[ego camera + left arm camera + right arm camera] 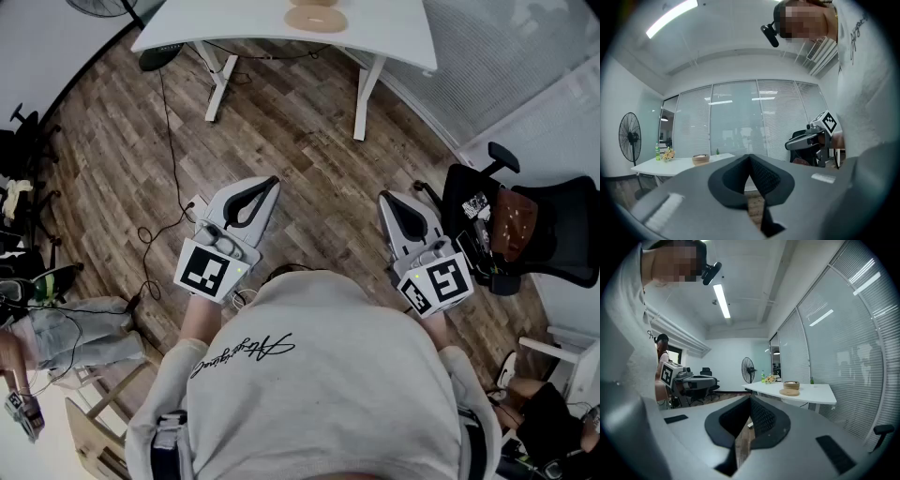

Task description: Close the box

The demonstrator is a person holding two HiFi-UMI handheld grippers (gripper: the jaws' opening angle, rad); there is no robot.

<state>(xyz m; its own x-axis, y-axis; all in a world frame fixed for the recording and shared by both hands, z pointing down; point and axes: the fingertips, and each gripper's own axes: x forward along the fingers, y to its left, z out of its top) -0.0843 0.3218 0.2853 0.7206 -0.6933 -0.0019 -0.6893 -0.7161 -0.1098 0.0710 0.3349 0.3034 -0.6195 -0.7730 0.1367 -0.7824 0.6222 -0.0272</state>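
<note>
Left gripper [273, 181]: jaws together, nothing between them. Right gripper [382, 197]: same, pads closed on each other, empty. Both are held out in front of the person over the wood floor [309, 159], well short of the white table [394, 33], tips aimed toward it. The round wooden box [791, 385] sits near the table's middle with its lid off. The flat round lid [789, 392] lies on the table just beside the box, on the side nearer the grippers. Bottle [763, 376] and flowers [771, 378] are at one end of the table, and the fan [748, 369] stands beyond that end. A cable [170, 122] trails over the floor from under the table. A black chair [553, 234] is off the table's other end, near the right gripper.
</note>
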